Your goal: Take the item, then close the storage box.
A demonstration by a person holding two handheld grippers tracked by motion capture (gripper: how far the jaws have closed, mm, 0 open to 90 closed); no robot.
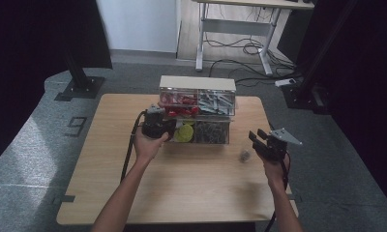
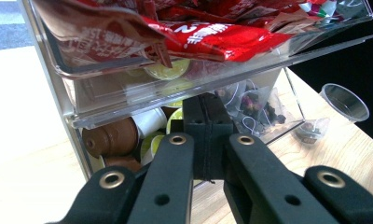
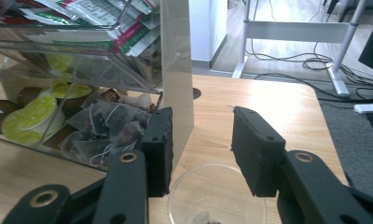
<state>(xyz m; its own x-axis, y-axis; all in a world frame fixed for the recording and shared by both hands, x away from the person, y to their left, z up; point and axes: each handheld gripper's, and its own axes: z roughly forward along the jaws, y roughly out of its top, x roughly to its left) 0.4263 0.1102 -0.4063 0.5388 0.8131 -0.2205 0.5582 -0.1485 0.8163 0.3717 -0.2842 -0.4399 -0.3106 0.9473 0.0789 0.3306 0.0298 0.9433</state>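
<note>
A: The clear plastic cup (image 3: 217, 196) stood on the wooden table (image 1: 182, 183), just to the right of the acrylic organizer (image 1: 197, 110). In the high view it was near the right gripper (image 1: 260, 138), a little to its left.

B: Was the right gripper holding the cup?

A: No. In the right gripper view its jaws stood apart above the cup, and the pads did not touch the rim. Something small lay at the bottom of the cup, but I could not tell what it was.

B: And the left gripper (image 2: 208, 140)?

A: Its jaws were pressed together, with nothing between them. It was at the front of the organizer, at the lower left compartment, where the coffee capsules (image 2: 128, 135) lay. The red sachets (image 2: 212, 32) were in the tray above it.

B: What was in the lower right compartment?

A: The tea bags (image 3: 105, 126) with thin strings, behind the clear wall.
</note>
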